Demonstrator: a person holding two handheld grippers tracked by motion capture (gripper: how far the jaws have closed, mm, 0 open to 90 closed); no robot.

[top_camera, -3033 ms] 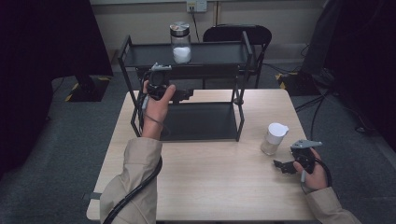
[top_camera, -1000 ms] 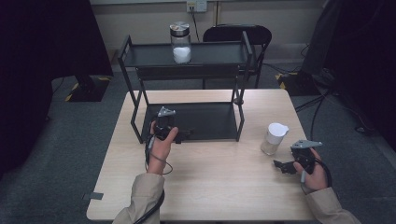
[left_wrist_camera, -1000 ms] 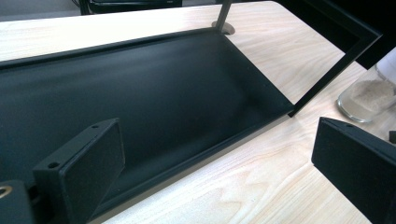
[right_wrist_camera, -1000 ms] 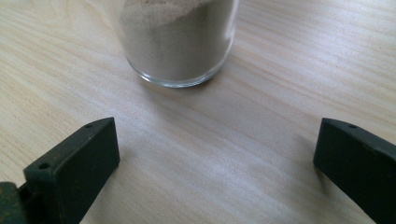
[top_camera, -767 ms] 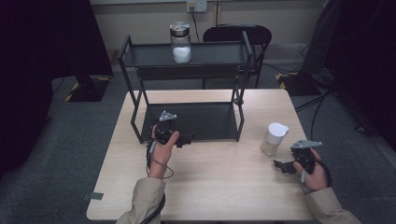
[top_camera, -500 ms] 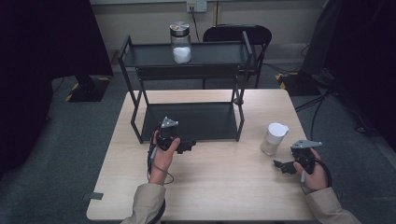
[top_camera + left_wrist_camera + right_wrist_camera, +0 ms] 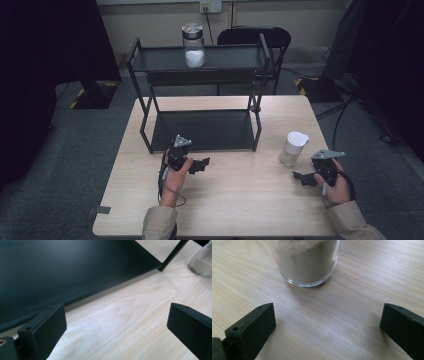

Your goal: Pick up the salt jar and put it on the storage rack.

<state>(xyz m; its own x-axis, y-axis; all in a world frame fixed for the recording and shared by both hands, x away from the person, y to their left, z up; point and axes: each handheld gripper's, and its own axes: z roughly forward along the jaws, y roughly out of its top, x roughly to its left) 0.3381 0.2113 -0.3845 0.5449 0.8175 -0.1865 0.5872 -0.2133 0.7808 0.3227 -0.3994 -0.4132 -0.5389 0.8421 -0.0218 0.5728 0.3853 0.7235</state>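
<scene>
Left side first: left gripper [image 7: 204, 164] sits low over the table [image 7: 240, 210], just in front of the black two-tier rack [image 7: 200, 131]. Jaws wide apart, nothing btwn them. In the left gripper view you get bare wood and the dark bottom shelf [image 7: 62, 270] right ahead. Top shelf has a jar w/ a metal lid [image 7: 193, 45] and some white stuff in the bottom, near the middle of that tier, well apart from both hands.

Moving right: the glass jar w/ the white lid [image 7: 294, 148] stands upright on the table, right of the rack's front leg, not touching it. About half full of pale sandy powder, clearer in the right gripper view [image 7: 305, 262].

Far right: right gripper [image 7: 301, 178] is near that jar, pointed at it, jaws spread wide and empty, jar dead centre ahead but not between the pads yet.

My guess on the step: approach phase for grabbing the table jar, prob to shelve it. Next move imo needs the right gripper to slide fwd so the glass sits btwn the pads, close gently around the lower body, keep it upright. Glass is slick and the lid may be loose, so no tilting.
</scene>
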